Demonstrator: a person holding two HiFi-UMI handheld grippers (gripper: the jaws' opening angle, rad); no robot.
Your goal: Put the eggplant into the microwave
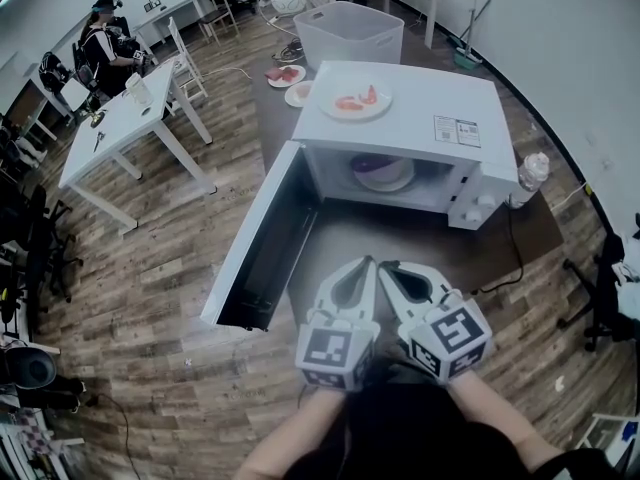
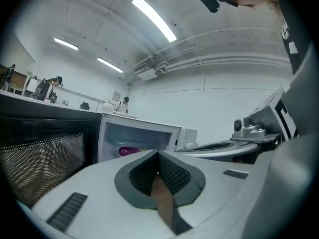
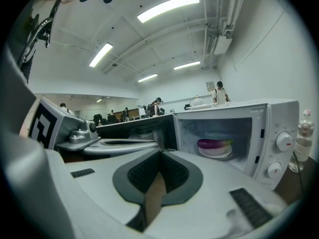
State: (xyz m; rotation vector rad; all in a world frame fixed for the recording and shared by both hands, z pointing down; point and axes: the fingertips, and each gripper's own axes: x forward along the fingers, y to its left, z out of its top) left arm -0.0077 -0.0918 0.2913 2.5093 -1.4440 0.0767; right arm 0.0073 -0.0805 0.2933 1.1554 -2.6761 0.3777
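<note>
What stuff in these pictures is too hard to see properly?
- Eggplant: head view, the microwave top covers most of it.
- Sticker on the microwave: head view, print too small to read.
- Pink food on the microwave: head view, too small to name.
- Bottle: right gripper view, blurry near the picture's edge, contents unclear.

Purple eggplant (image 3: 214, 143) inside open microwave (image 3: 286, 121)

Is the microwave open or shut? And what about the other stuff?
Microwave: door swung wide open.
Eggplant: lying on the plate inside the microwave.
Left gripper: shut, empty.
Right gripper: shut, empty.
Bottle: upright beside the microwave.
</note>
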